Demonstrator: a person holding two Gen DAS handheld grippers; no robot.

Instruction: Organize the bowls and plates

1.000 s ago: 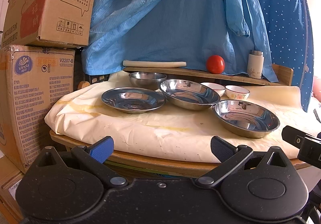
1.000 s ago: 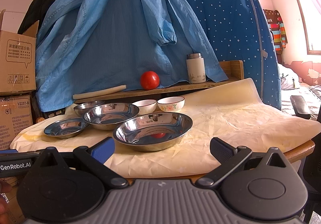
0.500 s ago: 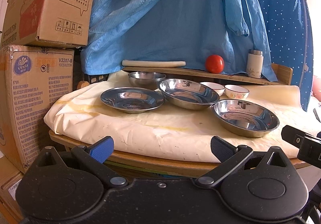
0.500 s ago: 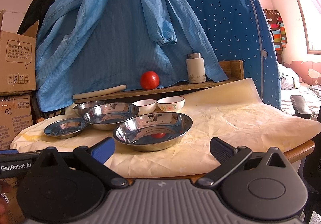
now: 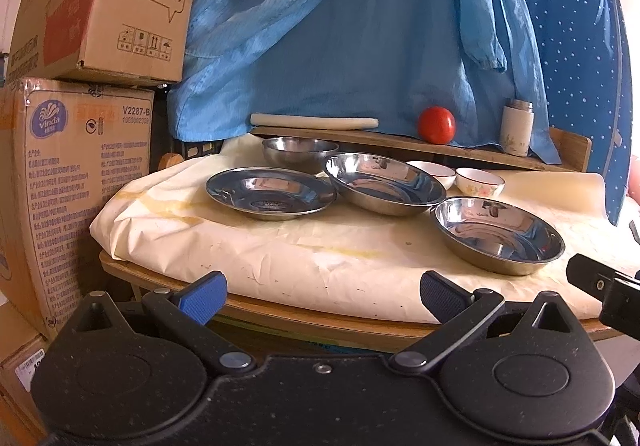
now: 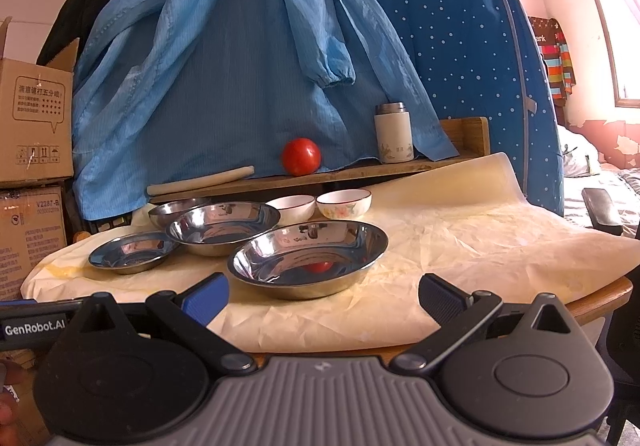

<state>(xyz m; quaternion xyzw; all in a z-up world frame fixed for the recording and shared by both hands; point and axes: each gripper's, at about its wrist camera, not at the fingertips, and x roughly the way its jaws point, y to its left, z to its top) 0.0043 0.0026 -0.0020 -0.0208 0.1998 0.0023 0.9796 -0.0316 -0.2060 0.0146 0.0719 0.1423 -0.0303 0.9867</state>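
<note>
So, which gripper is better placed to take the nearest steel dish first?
Probably the right gripper: the nearest steel dish lies straight ahead between its open fingers. From the left gripper, also open, that dish sits off to the right.

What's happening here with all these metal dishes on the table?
A person holds a two-finger gripper in each hand, facing a paper-covered table. Both the left gripper and the right gripper hover at the near edge, jaws open and holding nothing. The steel plates and bowls and two small white bowls sit untouched, so the tidying has not yet begun. A tomato and a flask stand on the shelf behind.
</note>
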